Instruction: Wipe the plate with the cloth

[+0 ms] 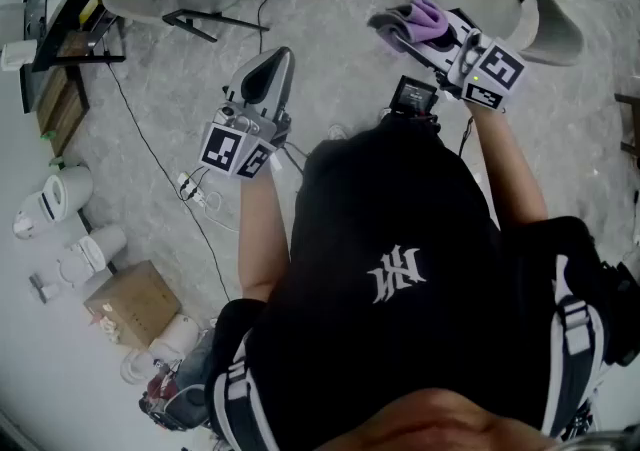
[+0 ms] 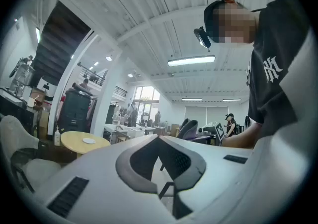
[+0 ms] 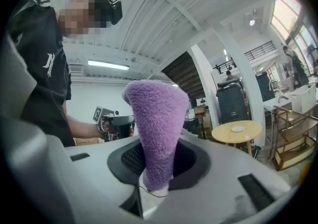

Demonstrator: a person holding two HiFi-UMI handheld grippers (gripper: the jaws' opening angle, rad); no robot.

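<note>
My right gripper (image 3: 158, 181), at one o'clock ahead of me, clamps the purple cloth (image 3: 156, 118). My left gripper (image 2: 166, 168), at eleven, is closed on nothing. No wiping has begun: the only plate (image 3: 238, 129) I see sits on a round table (image 3: 221, 135) at three o'clock, well apart.

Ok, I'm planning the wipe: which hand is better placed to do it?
Right. The right tongs are shut on the purple cloth, ready to wipe; the left tongs are shut with nothing between them.
</note>
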